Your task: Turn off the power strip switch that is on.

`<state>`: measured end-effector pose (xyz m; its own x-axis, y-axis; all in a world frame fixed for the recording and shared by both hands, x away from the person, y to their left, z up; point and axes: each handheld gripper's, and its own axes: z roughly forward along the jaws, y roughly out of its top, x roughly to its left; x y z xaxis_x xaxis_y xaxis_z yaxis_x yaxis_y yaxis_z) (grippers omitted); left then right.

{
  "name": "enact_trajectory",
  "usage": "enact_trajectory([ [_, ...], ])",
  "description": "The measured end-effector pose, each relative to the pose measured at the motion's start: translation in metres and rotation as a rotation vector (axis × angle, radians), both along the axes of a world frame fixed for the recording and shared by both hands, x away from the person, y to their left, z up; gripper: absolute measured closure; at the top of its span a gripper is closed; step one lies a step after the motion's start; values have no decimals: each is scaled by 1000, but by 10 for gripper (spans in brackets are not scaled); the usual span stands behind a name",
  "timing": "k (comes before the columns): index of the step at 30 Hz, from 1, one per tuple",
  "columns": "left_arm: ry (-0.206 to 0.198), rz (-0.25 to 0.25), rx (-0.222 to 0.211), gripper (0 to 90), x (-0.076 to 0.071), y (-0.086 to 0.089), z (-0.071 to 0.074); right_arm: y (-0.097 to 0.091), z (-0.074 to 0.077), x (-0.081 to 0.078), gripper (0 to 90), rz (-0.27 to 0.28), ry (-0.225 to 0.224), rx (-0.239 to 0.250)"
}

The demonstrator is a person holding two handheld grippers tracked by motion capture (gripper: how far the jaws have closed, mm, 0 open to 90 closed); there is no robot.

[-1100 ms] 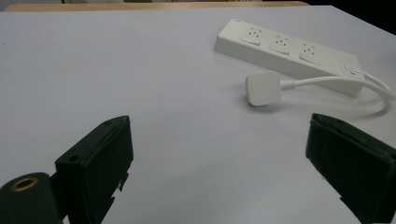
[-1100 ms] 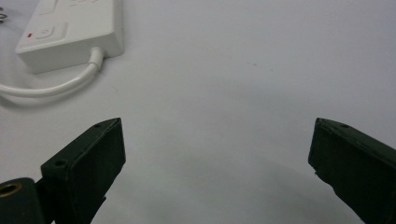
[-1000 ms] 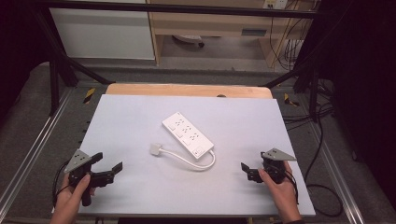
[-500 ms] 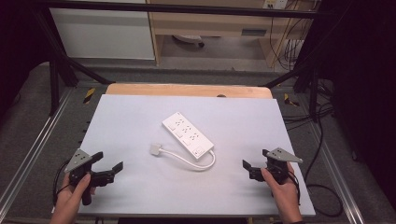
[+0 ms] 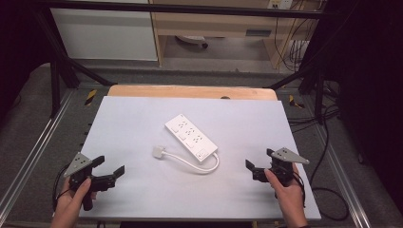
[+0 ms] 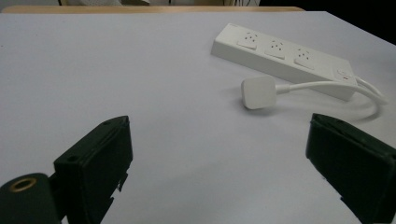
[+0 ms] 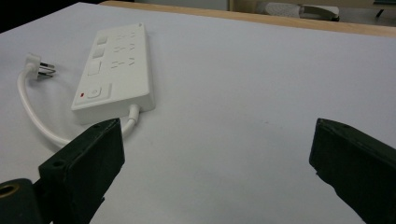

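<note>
High view, we see white power strip (image 5: 191, 137) mid tabletop (image 5: 142, 118), its cord (image 5: 190, 163) looping to plug (image 5: 158, 152) just beside it, left gripper (image 5: 108, 169) at near-left edge, right gripper (image 5: 259, 164) near-right, both wide open, empty, well apart from strip

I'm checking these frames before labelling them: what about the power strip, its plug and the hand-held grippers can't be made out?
- Power strip markings: too small in the high view, blurred in both gripper views.
- Plug prongs: turned away in the left gripper view; blurred in the right gripper view.
- Cord: partly behind the right hand-held gripper jaw.
- Left hand-held gripper jaws: cut off by the frame's bottom edge.
</note>
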<state>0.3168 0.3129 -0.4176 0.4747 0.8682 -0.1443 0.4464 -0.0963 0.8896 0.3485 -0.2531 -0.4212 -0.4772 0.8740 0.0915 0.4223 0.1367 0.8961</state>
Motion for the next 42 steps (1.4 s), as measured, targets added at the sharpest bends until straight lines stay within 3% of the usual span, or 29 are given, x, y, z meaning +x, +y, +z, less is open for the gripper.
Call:
enact_trajectory([
  [13, 5, -7, -3, 72, -3, 0, 0, 28, 24, 4, 50, 47, 7, -1],
  [17, 10, -5, -13, 72, -2, 1, -1, 41, 35, 5, 45, 89, -7, -14],
  [21, 9, -8, -10, 72, -2, 1, -1, 48, 42, 7, 44, 115, -12, 4],
  [35, 11, -9, -4, 70, -4, 1, -2, 59, 62, 19, 82, 130, -52, 7],
  [42, 14, -12, -2, 70, -4, 1, -3, 61, 75, 24, 172, 115, -80, 9],
])
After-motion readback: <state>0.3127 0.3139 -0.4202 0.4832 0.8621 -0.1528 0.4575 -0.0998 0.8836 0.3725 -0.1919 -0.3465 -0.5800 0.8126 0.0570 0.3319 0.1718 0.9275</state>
